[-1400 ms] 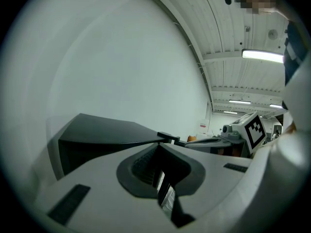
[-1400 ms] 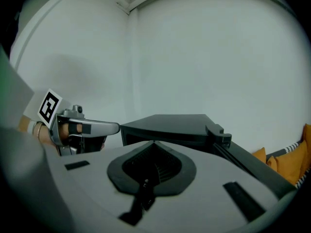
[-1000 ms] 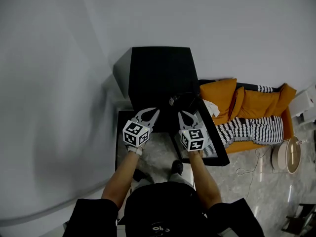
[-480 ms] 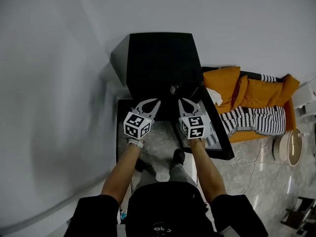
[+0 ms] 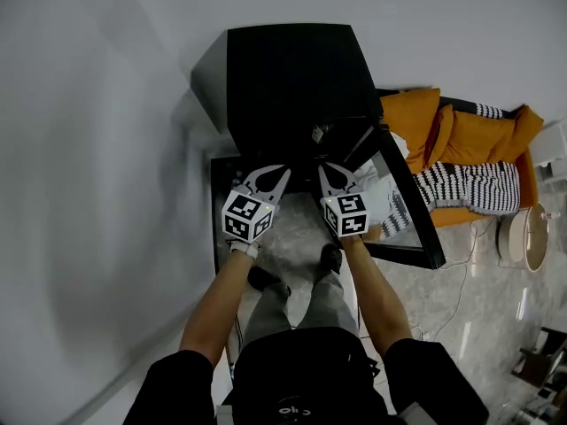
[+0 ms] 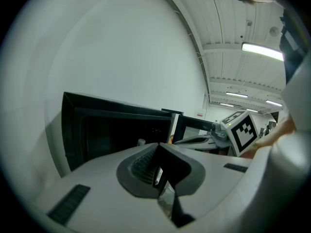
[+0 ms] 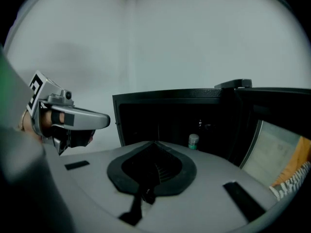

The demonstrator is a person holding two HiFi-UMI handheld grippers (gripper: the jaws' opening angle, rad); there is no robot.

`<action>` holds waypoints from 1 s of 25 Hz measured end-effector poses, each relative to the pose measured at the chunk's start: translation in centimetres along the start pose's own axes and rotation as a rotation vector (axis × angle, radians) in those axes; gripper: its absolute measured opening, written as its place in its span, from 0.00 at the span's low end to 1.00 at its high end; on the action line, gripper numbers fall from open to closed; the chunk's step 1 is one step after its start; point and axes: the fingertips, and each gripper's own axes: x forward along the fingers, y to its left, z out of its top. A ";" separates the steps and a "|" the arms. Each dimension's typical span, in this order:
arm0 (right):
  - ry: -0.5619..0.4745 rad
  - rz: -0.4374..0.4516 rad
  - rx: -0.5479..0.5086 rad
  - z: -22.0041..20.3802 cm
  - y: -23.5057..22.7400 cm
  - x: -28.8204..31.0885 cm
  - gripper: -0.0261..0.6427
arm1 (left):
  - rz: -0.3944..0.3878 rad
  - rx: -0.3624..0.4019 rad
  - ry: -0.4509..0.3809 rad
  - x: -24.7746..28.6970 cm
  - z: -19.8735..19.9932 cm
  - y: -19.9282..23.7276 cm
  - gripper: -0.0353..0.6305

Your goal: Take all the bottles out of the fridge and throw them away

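Observation:
The black fridge (image 5: 292, 87) stands against the wall, its glass door (image 5: 403, 202) swung open to the right. Inside, a small bottle (image 7: 193, 141) with a pale green cap stands on the dark shelf; the left gripper view shows only its cap (image 6: 141, 141). My left gripper (image 5: 270, 177) and right gripper (image 5: 332, 173) are side by side just in front of the opening, pointing into it. Both are shut with nothing between the jaws. The bottle lies beyond both sets of tips (image 6: 158, 144) (image 7: 155, 142), untouched. The rest of the fridge's interior is too dark to read.
An orange sofa (image 5: 461, 135) with a striped blanket (image 5: 465, 189) sits right of the open door. A round white device (image 5: 523, 237) and a cable lie on the marble floor beyond. A white wall closes off the left side. The person's feet (image 5: 330, 257) stand before the fridge.
Both grippers have sunk lower in front of the fridge's opening, still side by side and shut. The fridge and its open door now loom larger in the head view.

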 end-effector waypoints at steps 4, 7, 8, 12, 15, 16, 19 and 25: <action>-0.003 -0.023 0.022 -1.2 1.9 0.5 0.05 | -0.025 0.005 0.019 -1.6 -1.6 0.6 0.06; -0.011 -0.039 0.026 -1.8 3.3 0.6 0.05 | -0.040 0.002 0.027 -2.7 -2.7 1.1 0.06; -0.014 -0.044 0.026 -2.0 3.7 0.6 0.05 | -0.046 0.001 0.029 -3.1 -3.0 1.2 0.06; -0.031 -0.065 0.034 -2.4 4.5 0.5 0.05 | -0.061 0.001 0.039 -3.9 -4.2 1.2 0.06; -0.034 -0.083 0.037 -3.0 4.3 0.8 0.05 | -0.061 -0.003 0.041 -3.9 -4.9 1.3 0.06; -0.036 -0.090 0.038 -3.2 4.1 1.0 0.05 | -0.063 -0.004 0.041 -3.8 -5.1 1.3 0.06; -0.048 -0.118 0.044 -3.5 2.8 1.7 0.05 | -0.072 -0.009 0.043 -3.1 -5.4 1.5 0.06; -0.060 -0.190 0.075 -4.0 -0.6 3.3 0.05 | -0.083 -0.016 0.052 -1.6 -6.1 1.7 0.06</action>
